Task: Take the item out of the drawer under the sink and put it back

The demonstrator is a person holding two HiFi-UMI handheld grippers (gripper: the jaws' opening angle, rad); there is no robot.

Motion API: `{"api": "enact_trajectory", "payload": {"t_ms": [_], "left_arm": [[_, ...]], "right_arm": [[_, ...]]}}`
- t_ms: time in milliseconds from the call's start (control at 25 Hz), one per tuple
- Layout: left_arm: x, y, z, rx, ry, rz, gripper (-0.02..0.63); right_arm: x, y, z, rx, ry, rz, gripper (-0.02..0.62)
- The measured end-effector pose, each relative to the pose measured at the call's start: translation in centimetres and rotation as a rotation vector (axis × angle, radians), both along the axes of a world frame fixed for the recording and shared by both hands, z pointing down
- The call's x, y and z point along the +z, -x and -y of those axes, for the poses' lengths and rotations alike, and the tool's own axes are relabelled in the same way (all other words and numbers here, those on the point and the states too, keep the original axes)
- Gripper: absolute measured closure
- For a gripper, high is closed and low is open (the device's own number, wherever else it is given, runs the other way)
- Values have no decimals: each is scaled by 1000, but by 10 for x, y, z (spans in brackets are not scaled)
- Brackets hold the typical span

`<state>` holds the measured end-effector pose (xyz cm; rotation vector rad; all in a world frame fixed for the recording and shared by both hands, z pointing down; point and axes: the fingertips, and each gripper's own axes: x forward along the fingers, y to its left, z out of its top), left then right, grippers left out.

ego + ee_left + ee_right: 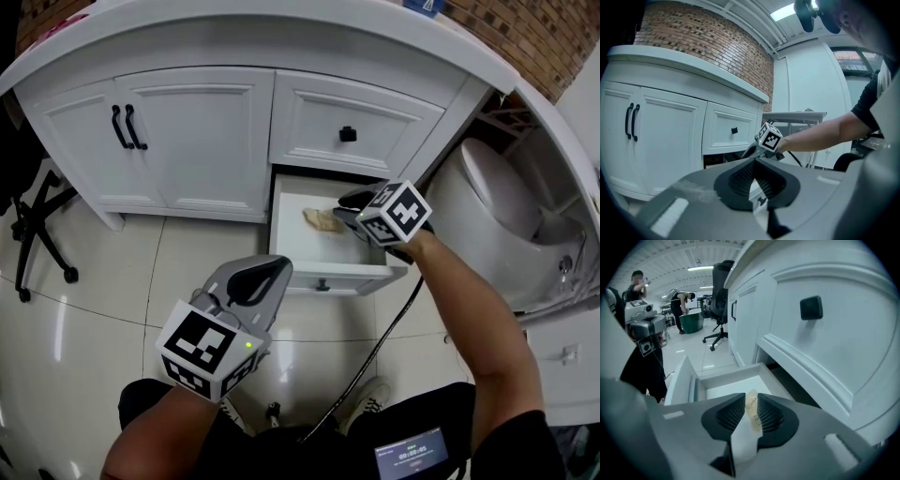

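Jaws of the right gripper (345, 211) are closed tight on a small tan packet (323, 220). The packet sticks up between the two dark pads (731, 416), and its top end pokes out past them. The person reaches forward with the right arm (469, 309), so the packet is over the inside of the open drawer (323, 274). I cannot tell if it touches the drawer's white bottom.

The open drawer is the lower one, pulled out over the shiny tiled floor (112, 281). It has a little black knob (322, 284) on its front. Right above it is a closed drawer (356, 122) with a black knob of its own (348, 134). To the left are two white cupboard doors (150, 141) with two black handles (128, 127) side by side. A white countertop (281, 28) curves over all of them.

The left gripper (272, 270) is held back near the person's body, over the floor and well apart from the drawer. Its jaws are together at the tips, and nothing is between them.

A white toilet (497, 216) stands to the right of the cupboard. The black legs of a rolling chair (37, 234) show at the far left.
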<state>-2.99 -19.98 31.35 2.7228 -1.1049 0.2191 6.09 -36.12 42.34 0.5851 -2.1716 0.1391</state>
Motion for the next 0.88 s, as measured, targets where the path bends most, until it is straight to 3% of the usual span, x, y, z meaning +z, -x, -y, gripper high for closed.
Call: {"api": "enact_trajectory", "payload": {"t_ms": [280, 880], "left_arm": [[3, -1, 4, 0, 15, -5, 601], [9, 5, 6, -6, 23, 3, 601]], "right_arm": [[54, 4, 21, -34, 68, -160, 517], [93, 4, 29, -36, 118, -232, 528]]}}
